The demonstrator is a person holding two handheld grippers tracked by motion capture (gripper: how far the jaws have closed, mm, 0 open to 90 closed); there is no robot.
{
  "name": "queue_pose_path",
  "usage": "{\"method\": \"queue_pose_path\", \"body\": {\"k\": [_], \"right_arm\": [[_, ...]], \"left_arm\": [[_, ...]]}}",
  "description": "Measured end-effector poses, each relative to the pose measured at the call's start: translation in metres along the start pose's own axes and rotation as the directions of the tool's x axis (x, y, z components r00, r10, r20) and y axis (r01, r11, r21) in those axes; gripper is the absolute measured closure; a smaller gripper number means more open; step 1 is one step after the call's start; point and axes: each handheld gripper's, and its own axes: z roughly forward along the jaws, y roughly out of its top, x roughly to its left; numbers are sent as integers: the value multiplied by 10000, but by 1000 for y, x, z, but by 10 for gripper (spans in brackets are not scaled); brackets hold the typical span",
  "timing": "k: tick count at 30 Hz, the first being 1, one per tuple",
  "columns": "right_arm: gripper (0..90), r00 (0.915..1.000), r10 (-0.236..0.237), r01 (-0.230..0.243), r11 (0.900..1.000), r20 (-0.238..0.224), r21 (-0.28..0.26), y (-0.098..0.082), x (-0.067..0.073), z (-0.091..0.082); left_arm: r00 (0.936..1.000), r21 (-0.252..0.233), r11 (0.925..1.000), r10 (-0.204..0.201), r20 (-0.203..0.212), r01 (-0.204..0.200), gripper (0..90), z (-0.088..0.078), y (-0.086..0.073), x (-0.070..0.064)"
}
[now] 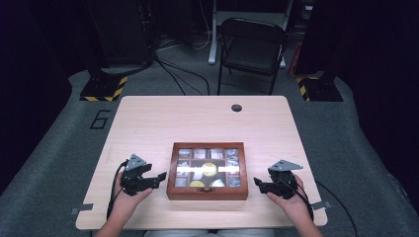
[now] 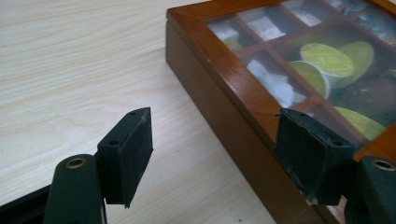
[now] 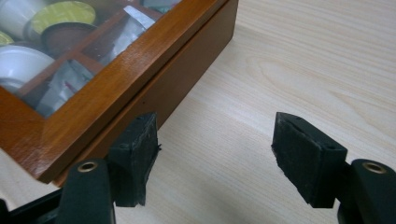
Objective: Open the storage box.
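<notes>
In the high view, a glass-lidded wooden box (image 1: 207,171) is seen at the near middle of the bench (image 1: 197,118), flanked by the left gripper (image 1: 157,178) and the right gripper (image 1: 259,184), both just beside it.

In the left gripper view, the fingers (image 2: 133,149) are spread wide, empty, at the box's corner.

In the right gripper view, the fingers (image 3: 306,151) are likewise wide apart beside the box's wall, gripping nothing.

Setting: lab or recording studio, not a home. Light wooden table (image 1: 207,118) stands on grey carpet (image 1: 59,163) amid dark curtains. Hazard-striped stand bases (image 1: 104,89) sit beyond its far corners (cables trail across the floor), with a black folding chair (image 1: 252,47) behind.
</notes>
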Motion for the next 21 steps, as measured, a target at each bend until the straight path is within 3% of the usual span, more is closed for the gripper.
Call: {"method": "queue_pose_path", "body": {"k": [6,13,21], "right_arm": [[317,9996,-271,270,9995,-97,-183,-2,9,-10],[345,9993,-37,21,9990,-365,-446,-4,15,-18],[350,9987,-186,147,9968,-485,-789,-5,24,-27]], "left_arm": [[9996,-148,9997,172,238,-168,279,-5,0,-11],[9980,-199,9995,260,578,-249,280,-8,-1,-16],[9936,-216,9978,643,927,-625,302,-12,-4,-27]]}}
